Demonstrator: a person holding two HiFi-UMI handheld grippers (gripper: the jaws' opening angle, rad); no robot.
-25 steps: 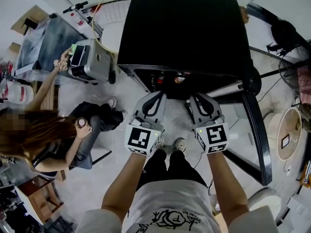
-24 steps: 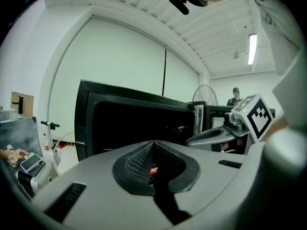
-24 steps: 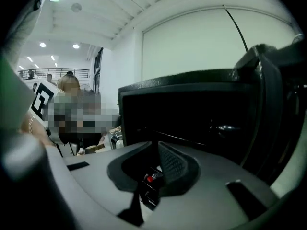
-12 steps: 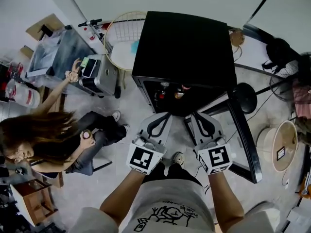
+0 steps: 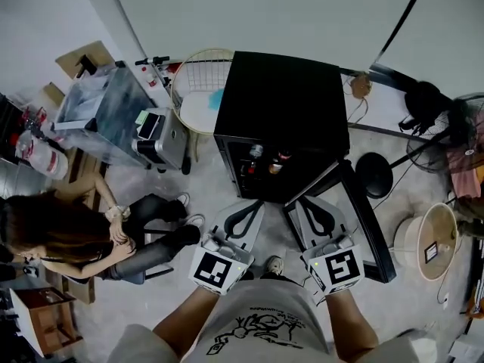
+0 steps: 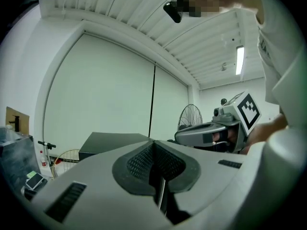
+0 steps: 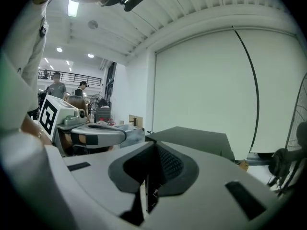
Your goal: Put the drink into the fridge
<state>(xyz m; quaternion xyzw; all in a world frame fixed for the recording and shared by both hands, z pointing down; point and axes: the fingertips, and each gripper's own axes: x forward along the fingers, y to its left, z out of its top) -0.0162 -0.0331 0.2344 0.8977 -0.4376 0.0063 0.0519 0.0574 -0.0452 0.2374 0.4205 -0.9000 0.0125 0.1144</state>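
Note:
The black mini fridge (image 5: 281,112) stands on the floor with its door (image 5: 363,214) swung open to the right. Several drinks (image 5: 262,159) sit on its shelf inside. My left gripper (image 5: 248,204) and right gripper (image 5: 306,205) hover side by side in front of the open fridge, apart from it. Both are shut with nothing between the pads. In the left gripper view the pads (image 6: 154,169) meet, with the fridge top (image 6: 112,144) beyond and the right gripper (image 6: 213,133) alongside. The right gripper view shows its pads (image 7: 152,169) pressed together and the fridge (image 7: 194,138) ahead.
A person (image 5: 72,237) sits on the floor at the left. A wire basket (image 5: 195,89), a grey machine (image 5: 162,133) and a covered cart (image 5: 102,108) stand left of the fridge. A black stool (image 5: 373,165) and a round bin (image 5: 432,240) are at the right.
Both grippers have drawn back from the fridge opening, and the head view has risen so the fridge looks smaller. The seated person's raised arm has come down.

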